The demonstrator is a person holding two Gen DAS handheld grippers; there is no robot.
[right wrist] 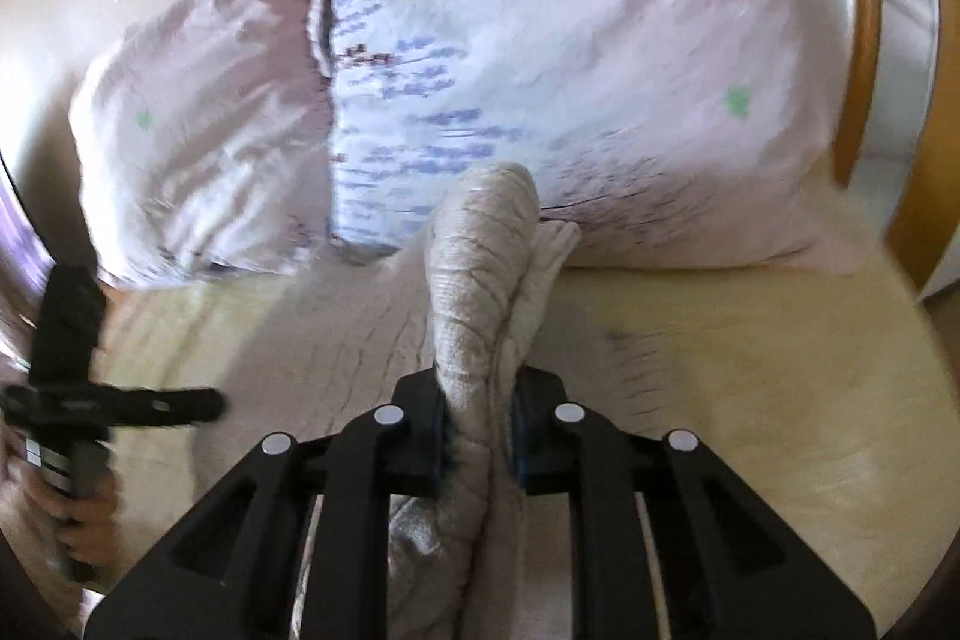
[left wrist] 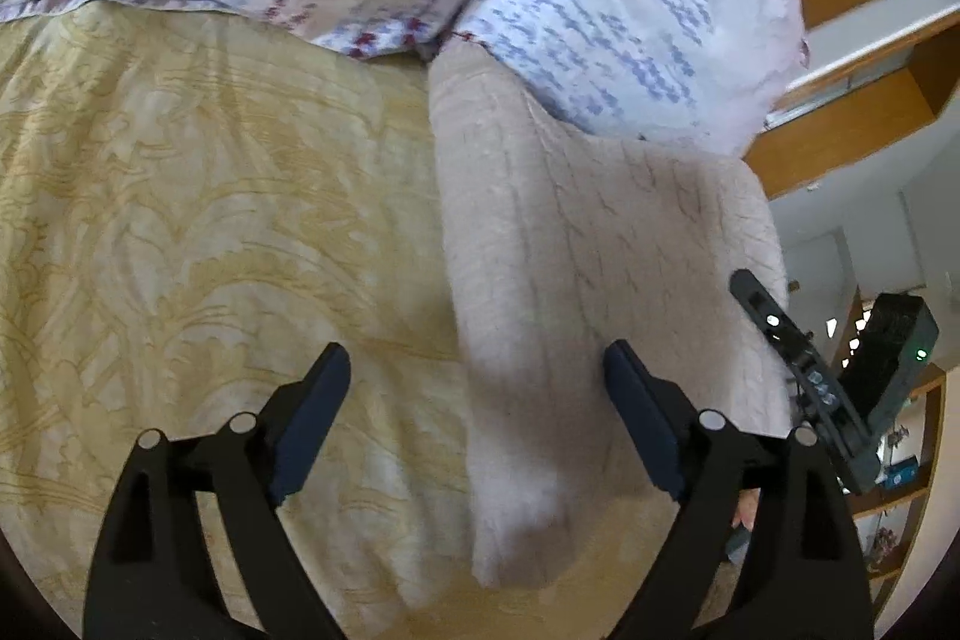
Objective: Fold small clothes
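The right gripper (right wrist: 477,439) is clamped on a bunched fold of the beige cable-knit sweater (right wrist: 480,268), which rises as a ridge from between its pads and points toward the pillows. The left gripper (left wrist: 477,421) stands wide apart with nothing pinched; one pad hangs over the yellow patterned bedspread (left wrist: 210,220), the other over the sweater (left wrist: 588,256), and the sweater's edge runs between the two fingers. The sweater lies on the bed, stretching from the near edge up to the pillows. In the right wrist view the left gripper shows at the left edge, held by a hand (right wrist: 72,520). Beyond the sweater lie two pillows: a pale pink one (right wrist: 198,124) and a white one with blue and dark red print (right wrist: 540,58). A wooden bed frame (right wrist: 864,10) curves behind them.
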